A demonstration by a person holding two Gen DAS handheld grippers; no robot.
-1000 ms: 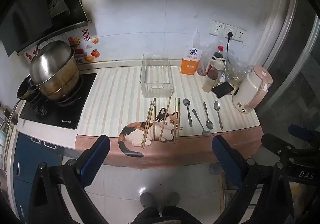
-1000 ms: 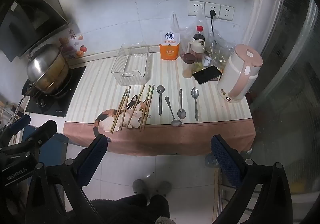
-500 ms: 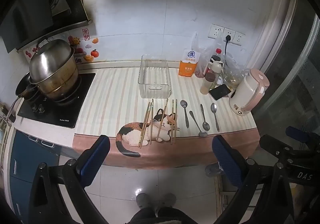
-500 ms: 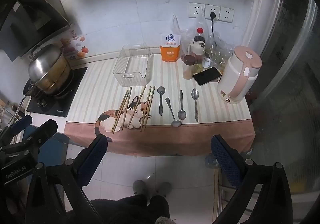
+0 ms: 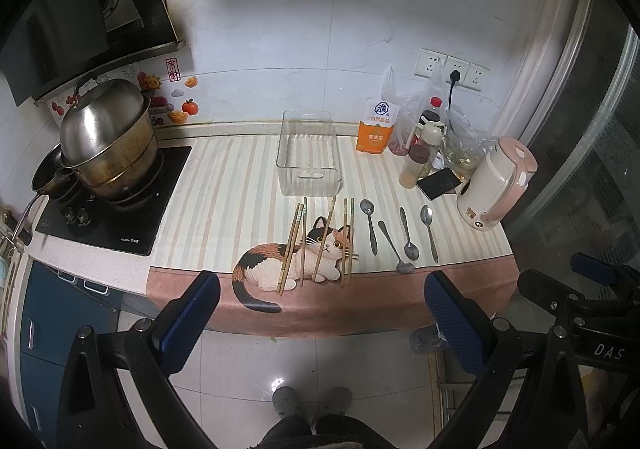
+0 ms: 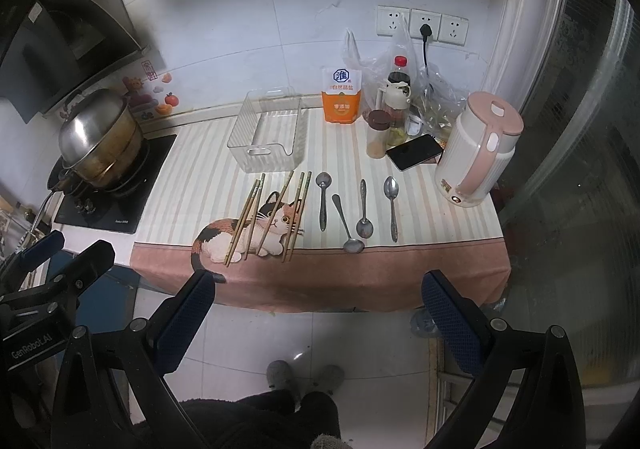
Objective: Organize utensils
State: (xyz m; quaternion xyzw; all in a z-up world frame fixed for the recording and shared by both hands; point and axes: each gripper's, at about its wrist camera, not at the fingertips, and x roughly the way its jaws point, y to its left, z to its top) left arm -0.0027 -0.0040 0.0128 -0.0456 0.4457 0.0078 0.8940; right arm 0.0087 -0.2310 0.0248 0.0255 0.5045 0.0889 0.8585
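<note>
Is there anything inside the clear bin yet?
Nothing shows inside the clear bin: the striped mat is visible through its floor and walls. The chopsticks and spoons all lie on the mat in front of it. Nothing there is covered.
</note>
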